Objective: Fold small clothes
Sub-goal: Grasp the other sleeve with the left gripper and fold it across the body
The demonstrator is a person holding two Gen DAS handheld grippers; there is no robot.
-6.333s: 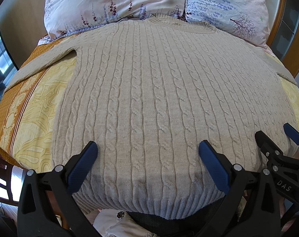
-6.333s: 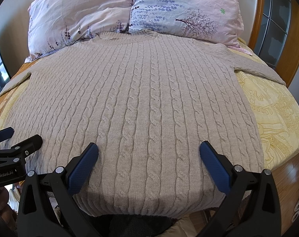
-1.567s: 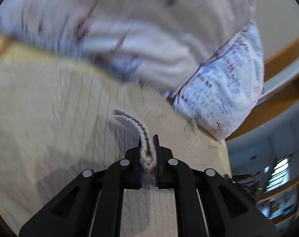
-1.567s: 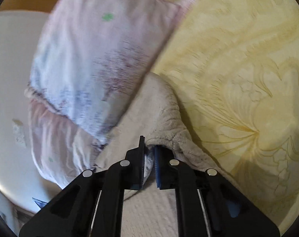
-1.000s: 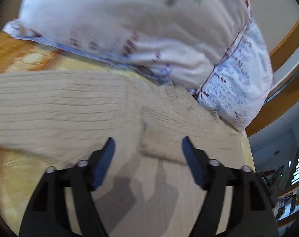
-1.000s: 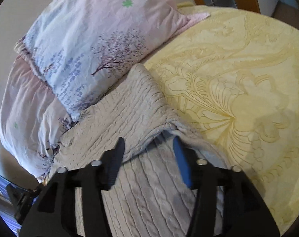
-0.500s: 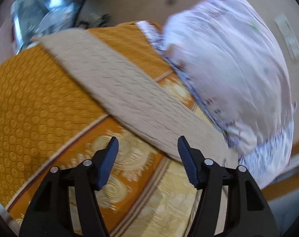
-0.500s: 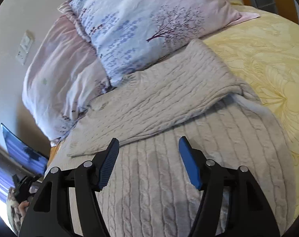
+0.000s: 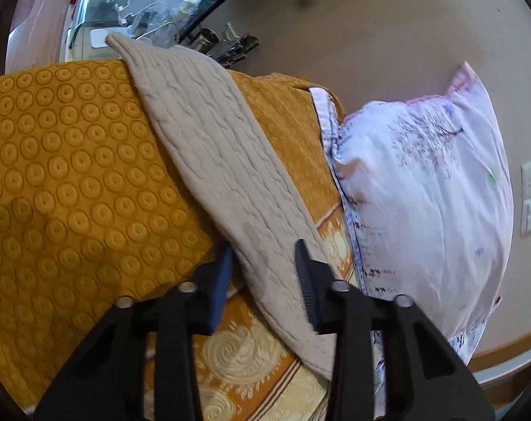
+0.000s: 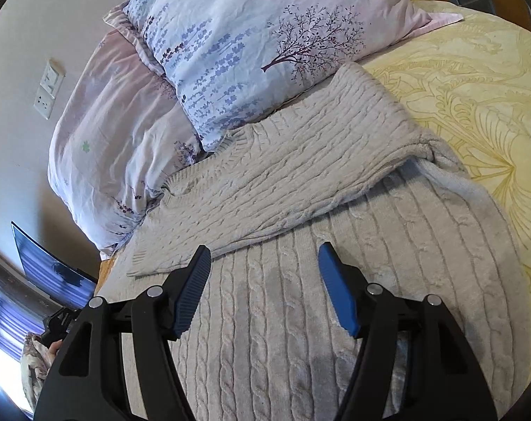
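Note:
A beige cable-knit sweater (image 10: 300,333) lies flat on the bed. Its right sleeve (image 10: 283,182) is folded across the chest, the cuff pointing left. My right gripper (image 10: 262,263) hovers open just above the sweater's body, nothing between its blue pads. The other sleeve (image 9: 209,133) stretches out over the orange bedspread toward the bed's edge. My left gripper (image 9: 264,263) straddles this sleeve near the shoulder end. Its jaws are closing with the knit between them, and a gap still shows at each pad.
Two floral pillows (image 10: 248,35) (image 10: 118,133) lean at the head of the bed; one pillow (image 9: 423,193) is just right of the left gripper. The orange bedspread (image 9: 55,175) drops off beside a glass-topped stand (image 9: 142,0) with clutter. Yellow bedspread (image 10: 476,87) lies right of the sweater.
The left gripper let go of a knit edge, swung left to the outstretched sleeve and narrowed its jaws around it. The right gripper released the folded sleeve, opened and backed off slightly.

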